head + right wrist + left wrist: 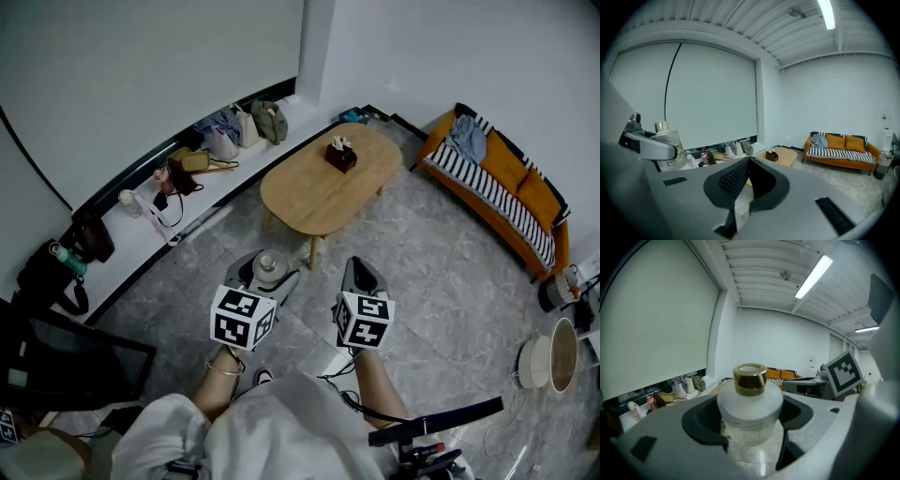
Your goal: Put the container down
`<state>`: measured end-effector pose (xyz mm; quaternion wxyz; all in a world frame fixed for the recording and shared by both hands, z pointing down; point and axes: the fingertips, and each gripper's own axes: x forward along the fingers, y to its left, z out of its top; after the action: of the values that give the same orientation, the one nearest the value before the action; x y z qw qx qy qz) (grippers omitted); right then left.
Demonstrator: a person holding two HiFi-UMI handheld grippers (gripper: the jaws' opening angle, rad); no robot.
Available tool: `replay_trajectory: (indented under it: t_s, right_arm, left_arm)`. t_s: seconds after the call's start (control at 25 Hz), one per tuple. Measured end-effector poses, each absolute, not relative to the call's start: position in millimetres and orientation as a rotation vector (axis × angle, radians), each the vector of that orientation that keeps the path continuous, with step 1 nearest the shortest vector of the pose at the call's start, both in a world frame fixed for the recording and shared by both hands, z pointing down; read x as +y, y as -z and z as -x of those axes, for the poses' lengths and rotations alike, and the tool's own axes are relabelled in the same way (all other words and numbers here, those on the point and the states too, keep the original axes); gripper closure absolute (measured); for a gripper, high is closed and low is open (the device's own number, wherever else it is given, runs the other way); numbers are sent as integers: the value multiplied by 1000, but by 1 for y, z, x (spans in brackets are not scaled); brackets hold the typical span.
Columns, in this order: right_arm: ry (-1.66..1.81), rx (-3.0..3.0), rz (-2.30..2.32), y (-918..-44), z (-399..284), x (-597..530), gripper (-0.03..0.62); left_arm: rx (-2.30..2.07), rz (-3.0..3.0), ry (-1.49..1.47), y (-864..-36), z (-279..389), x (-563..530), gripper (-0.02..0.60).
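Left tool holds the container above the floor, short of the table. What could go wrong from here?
1. The container is round and smooth-looking, clamped only at its sides by the left tool above hard floor tiles; a slip could drop it there.
2. The wooden table ahead carries a brown box; a careless set-down might knock it.
3. The right tool, shut and empty, is close alongside and could bump the container.
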<state>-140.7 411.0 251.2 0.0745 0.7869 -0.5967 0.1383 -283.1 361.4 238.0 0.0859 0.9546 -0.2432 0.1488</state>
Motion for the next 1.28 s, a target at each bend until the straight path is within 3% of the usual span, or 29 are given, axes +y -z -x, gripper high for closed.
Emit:
replay_trajectory:
  t_s: [0.84,1.28]
  right_arm:
    - [-532,-1709,-2457,-271,150,395,571]
    - [-605,-1670,-2477,-288,100,378,571]
  left_arm:
    - [-694,-2864,-466,-248,318,323,245]
    - [-669,-2846,-492,-261,275,300,245]
